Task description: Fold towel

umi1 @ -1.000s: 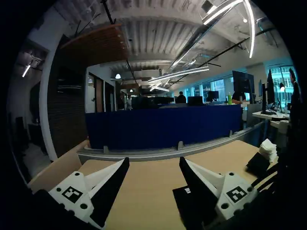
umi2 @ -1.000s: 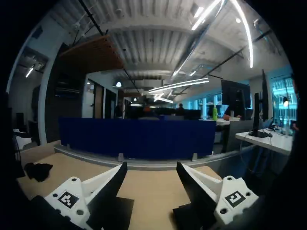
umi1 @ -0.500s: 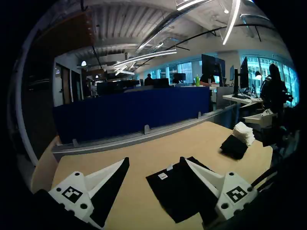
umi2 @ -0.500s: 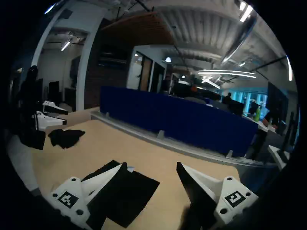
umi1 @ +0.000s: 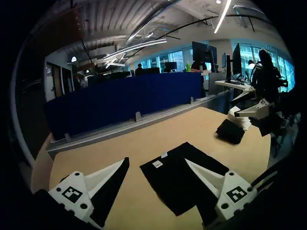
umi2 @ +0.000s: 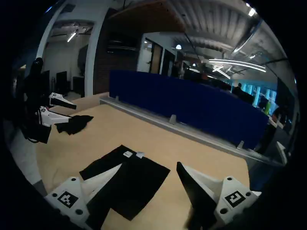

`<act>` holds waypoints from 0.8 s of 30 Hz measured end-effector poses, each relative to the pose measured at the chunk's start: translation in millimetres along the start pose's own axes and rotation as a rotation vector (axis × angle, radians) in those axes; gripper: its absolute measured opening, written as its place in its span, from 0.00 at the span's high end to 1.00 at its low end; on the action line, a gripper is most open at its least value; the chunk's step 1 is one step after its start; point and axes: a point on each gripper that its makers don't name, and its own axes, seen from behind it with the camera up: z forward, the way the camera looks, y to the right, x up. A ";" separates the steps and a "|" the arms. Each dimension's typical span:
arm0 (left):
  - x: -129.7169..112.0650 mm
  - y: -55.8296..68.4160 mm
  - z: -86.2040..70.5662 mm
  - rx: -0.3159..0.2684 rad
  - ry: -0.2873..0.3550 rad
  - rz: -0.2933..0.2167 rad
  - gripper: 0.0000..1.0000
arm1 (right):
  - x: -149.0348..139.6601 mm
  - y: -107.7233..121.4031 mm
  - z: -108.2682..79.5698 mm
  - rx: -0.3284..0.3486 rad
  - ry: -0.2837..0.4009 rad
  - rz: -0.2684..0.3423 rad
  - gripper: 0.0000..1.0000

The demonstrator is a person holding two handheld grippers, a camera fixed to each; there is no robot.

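Left gripper view: black towel [umi1: 180, 180] lies flat on the desk [umi1: 161, 134], middle toward the near edge, tags [umi1: 157, 164] on its far side. Left gripper [umi1: 156, 160] and right gripper [umi2: 149, 165] both spread wide, empty, above it. Cloth looks light, limp, non-slip; best pinched at near corners. Those corners sit behind the fingers [umi1: 207, 180]; layer count unclear.
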 end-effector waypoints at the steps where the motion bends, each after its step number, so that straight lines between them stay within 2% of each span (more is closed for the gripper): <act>1: -5.1 1.6 2.3 -0.002 -0.007 -0.002 0.03 | -3.6 -0.9 1.7 0.002 -0.005 -0.001 0.00; 11: -62.5 20.1 24.7 -0.039 -0.097 0.005 0.03 | -52.6 -14.1 23.0 0.037 -0.077 0.003 0.00; 24: -142.3 42.8 39.0 -0.095 -0.228 0.008 0.03 | -135.1 -36.4 47.5 0.075 -0.198 0.025 0.01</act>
